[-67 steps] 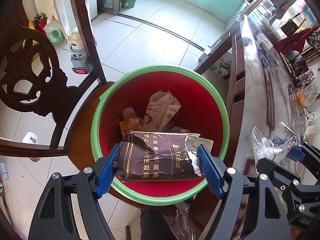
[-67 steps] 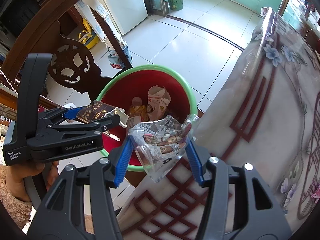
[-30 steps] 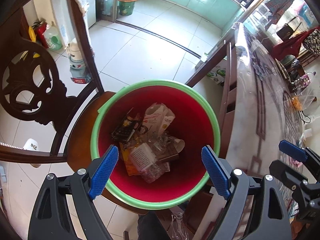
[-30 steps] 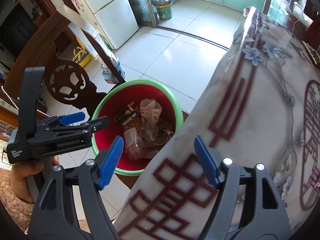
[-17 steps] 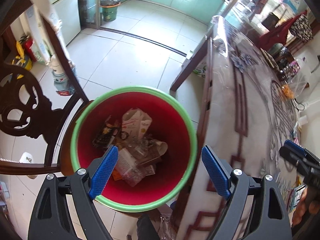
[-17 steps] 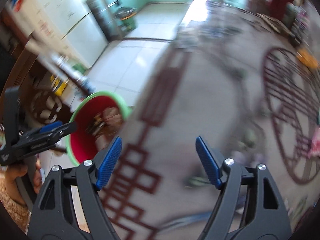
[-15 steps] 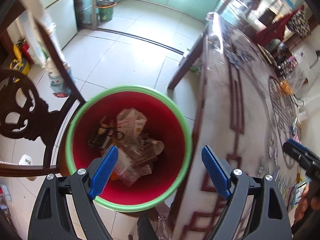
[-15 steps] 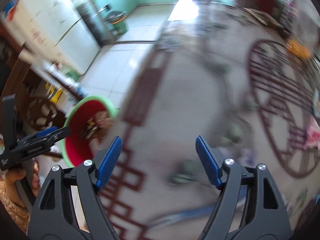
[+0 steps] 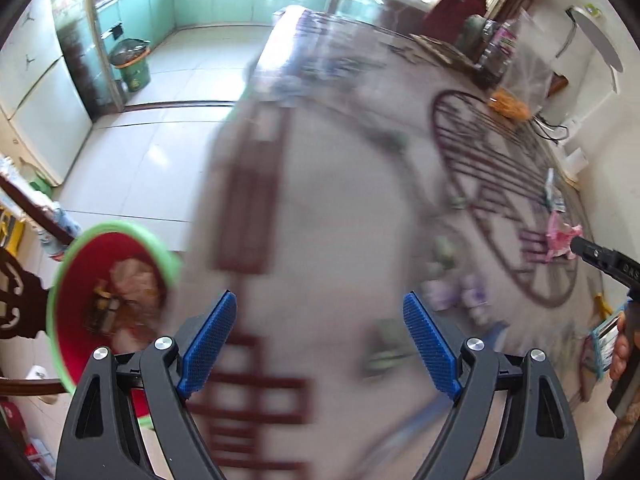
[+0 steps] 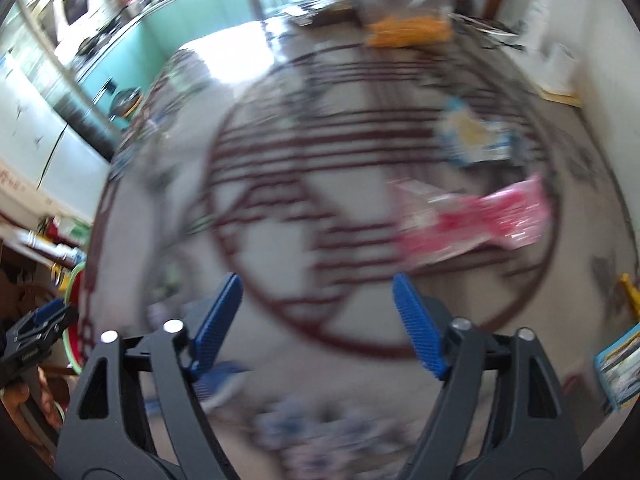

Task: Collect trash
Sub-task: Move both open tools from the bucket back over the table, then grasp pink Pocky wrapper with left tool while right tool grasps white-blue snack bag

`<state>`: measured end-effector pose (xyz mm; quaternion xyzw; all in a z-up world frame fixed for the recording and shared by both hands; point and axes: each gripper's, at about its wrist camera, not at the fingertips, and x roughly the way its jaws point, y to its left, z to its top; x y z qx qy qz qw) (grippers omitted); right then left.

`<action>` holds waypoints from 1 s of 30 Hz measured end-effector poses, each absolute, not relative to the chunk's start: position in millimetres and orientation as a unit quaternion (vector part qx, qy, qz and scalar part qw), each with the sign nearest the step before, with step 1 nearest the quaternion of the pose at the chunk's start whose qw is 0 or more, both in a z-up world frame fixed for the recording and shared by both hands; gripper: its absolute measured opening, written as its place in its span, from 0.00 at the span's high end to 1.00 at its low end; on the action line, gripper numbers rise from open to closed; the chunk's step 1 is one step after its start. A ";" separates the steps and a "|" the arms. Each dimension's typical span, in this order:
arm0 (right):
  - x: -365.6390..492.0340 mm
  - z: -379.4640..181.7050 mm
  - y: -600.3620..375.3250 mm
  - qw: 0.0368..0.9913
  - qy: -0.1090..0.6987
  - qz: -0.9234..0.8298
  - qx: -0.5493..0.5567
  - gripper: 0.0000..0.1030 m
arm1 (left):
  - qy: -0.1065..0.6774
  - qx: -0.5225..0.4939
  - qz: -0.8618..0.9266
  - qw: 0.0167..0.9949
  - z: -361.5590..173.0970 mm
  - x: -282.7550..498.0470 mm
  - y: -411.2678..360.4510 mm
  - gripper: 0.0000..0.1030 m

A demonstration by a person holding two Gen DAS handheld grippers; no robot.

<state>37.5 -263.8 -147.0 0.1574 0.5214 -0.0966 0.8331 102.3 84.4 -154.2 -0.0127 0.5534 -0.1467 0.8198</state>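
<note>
Both views are motion-blurred. My left gripper (image 9: 320, 344) is open and empty above the patterned table (image 9: 328, 208). The red bucket with a green rim (image 9: 64, 276) sits low at the left and holds several pieces of trash. My right gripper (image 10: 316, 320) is open and empty over the table's round red pattern. A pink wrapper (image 10: 480, 220) lies ahead of it to the right, also seen in the left wrist view (image 9: 560, 238). A blue and yellow packet (image 10: 472, 136) lies farther back. The right gripper's body shows at the right edge of the left wrist view (image 9: 600, 258).
A bag with orange contents (image 10: 404, 28) stands at the table's far side. A blue box (image 10: 618, 364) lies at the right edge. A carved wooden chair (image 9: 12, 300) stands by the bucket. A green bin (image 9: 130, 64) and a white fridge (image 9: 36, 92) stand across the tiled floor.
Both grippers dropped their trash into the bucket and opened. Both have since swung right, away from the bucket and over the table; the pink wrapper has come into view.
</note>
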 end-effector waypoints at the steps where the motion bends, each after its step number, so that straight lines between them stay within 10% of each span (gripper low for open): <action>1: 37.5 -149.0 -279.9 0.832 0.521 -0.103 0.159 0.23 | 0.552 -0.011 -0.149 0.820 -153.4 100.1 69.7 0.21; 21: 146.1 -212.5 -422.3 0.813 0.582 0.014 -0.001 0.15 | 0.540 0.105 -0.293 0.782 -138.2 74.8 -181.2 0.19; 23: 148.0 -214.3 -423.7 0.818 0.575 0.020 -0.004 0.25 | 0.531 0.126 -0.310 0.778 -135.3 78.4 -204.1 0.19; 25: 148.8 -217.3 -432.2 0.819 0.573 0.020 0.019 0.62 | 0.520 0.144 -0.330 0.774 -132.7 82.2 -226.6 0.18; 30: 144.1 -219.6 -467.8 0.826 0.553 0.013 0.113 0.89 | 0.507 0.187 -0.373 0.754 -139.5 92.7 -275.3 0.17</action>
